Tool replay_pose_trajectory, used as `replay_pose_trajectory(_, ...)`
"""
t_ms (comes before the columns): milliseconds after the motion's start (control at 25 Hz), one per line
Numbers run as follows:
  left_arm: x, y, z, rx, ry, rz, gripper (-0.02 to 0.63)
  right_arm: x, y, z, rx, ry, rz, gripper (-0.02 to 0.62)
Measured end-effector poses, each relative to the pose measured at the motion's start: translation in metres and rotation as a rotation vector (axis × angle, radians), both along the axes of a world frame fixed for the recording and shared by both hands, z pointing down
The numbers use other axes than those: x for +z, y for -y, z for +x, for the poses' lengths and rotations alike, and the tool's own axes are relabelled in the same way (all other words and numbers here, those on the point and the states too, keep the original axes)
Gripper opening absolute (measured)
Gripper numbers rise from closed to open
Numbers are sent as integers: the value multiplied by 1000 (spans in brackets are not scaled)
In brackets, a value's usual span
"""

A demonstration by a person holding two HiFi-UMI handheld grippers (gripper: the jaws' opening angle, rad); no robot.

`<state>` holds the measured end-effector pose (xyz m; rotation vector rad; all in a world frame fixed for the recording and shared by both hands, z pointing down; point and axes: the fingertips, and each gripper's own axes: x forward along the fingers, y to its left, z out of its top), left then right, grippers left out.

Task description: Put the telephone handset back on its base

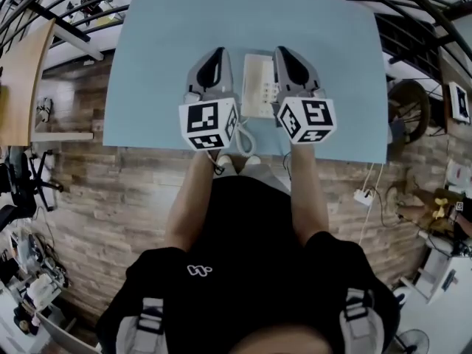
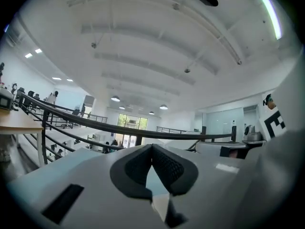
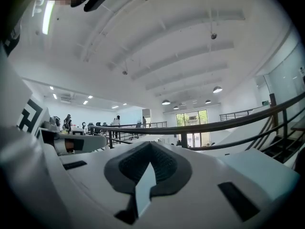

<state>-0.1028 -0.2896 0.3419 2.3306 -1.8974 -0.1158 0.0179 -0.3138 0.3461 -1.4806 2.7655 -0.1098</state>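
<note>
Presently the left hand-held gripper [image 1: 218, 53] sits just left of the telephone [image 1: 258, 87], clenched on nothing, its pads meeting. The telephone lies mid-way across the blue desk [image 1: 147, 65]; whether its handset is already seated on it I cannot tell from above. Just right of the telephone, the right hand-held gripper [image 1: 282, 52] is likewise clenched and empty. The likely risk is that jaws this close could nudge the telephone. The left one could also snag the coiled cord [image 1: 245, 140], which loops off the desk edge on the telephone's near side. Nothing else crowds the telephone.
</note>
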Motion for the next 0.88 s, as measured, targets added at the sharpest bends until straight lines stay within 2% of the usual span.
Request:
replay_pose_trajectory(320,-8,-2,10,-6,4,57,0,3,-13,10,12,-30,15,-6)
replay_pose_trajectory(880,-10,2,19,12,11,54,0,-9,-16,30,62,-37,53,-6)
